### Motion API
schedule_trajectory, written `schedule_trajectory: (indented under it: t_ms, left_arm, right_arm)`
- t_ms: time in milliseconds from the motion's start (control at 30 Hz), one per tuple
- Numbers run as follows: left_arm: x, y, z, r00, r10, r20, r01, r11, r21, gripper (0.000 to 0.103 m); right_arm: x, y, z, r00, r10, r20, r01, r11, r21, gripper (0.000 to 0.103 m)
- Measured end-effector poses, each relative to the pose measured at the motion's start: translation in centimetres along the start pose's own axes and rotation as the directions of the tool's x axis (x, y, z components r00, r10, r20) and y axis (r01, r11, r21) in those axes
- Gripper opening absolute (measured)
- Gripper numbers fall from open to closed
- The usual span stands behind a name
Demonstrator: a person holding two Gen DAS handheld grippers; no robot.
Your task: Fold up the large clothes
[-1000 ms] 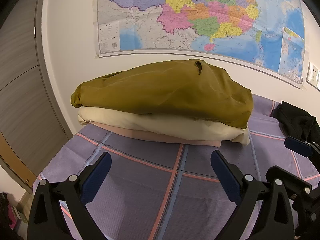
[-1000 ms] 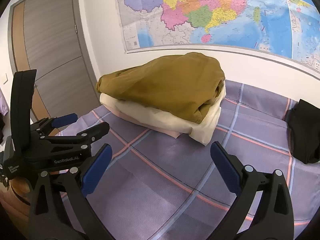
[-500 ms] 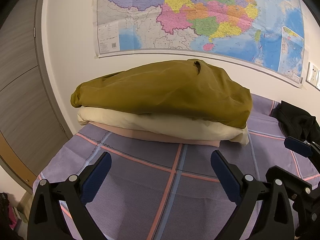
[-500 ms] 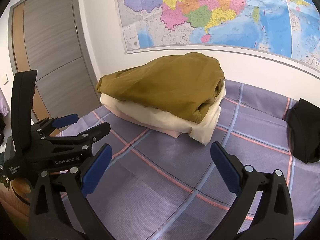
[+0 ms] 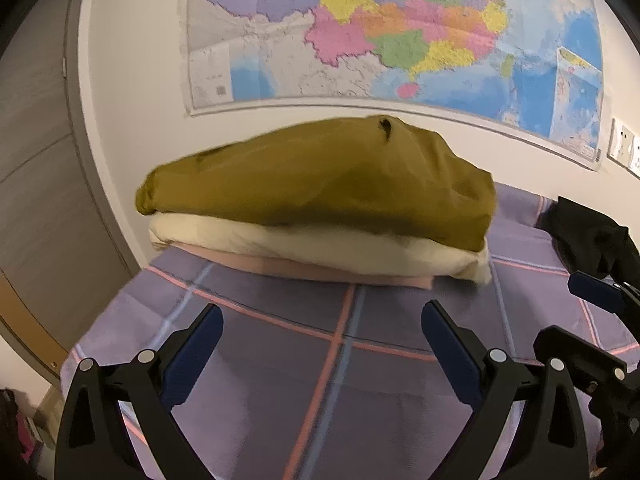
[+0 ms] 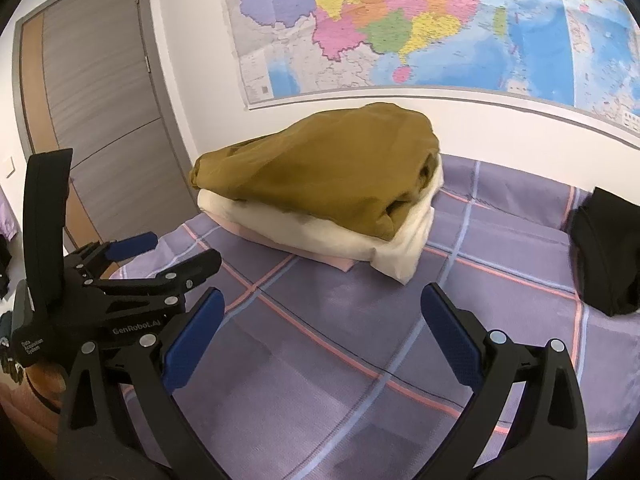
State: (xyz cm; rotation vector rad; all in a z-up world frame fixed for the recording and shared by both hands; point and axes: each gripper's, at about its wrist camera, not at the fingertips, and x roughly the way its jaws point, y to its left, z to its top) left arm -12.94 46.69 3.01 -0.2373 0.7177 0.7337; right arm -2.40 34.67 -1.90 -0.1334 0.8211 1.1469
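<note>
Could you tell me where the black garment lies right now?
The black garment lies unfolded at the right edge of both views, on the plaid bedspread, apart from the folded stack.

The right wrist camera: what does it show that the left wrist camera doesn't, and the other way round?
Only the right wrist view shows the whole grey door and most of the left tool's body, open.

Only the left wrist view shows the wall socket and the far blue tip of the right tool.

Both show the stack of folded clothes, olive on cream on pink, the dark garment beside it, the purple checked bedsheet and the wall map.
</note>
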Motion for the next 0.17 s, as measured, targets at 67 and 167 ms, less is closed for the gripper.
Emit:
schedule_trajectory:
  t_ms: [67,167]
  left_arm:
    - [0.4,-0.7,-0.2,0.999,-0.041,-0.016,0.041,0.999,0.006,0.096]
    - [1.4,-1.7,-0.5,0.99,-0.126,-0.066,0.126,0.992,-0.002,0.096]
  right_arm:
    - [-0.3,-0.6,-0.3,1.0,-0.012,0.0,0.012,1.0,0.017,0.097]
    - [-1.0,-1.6,-0.8,0.999,-0.042,0.0,0.042,0.998,0.048,0.097]
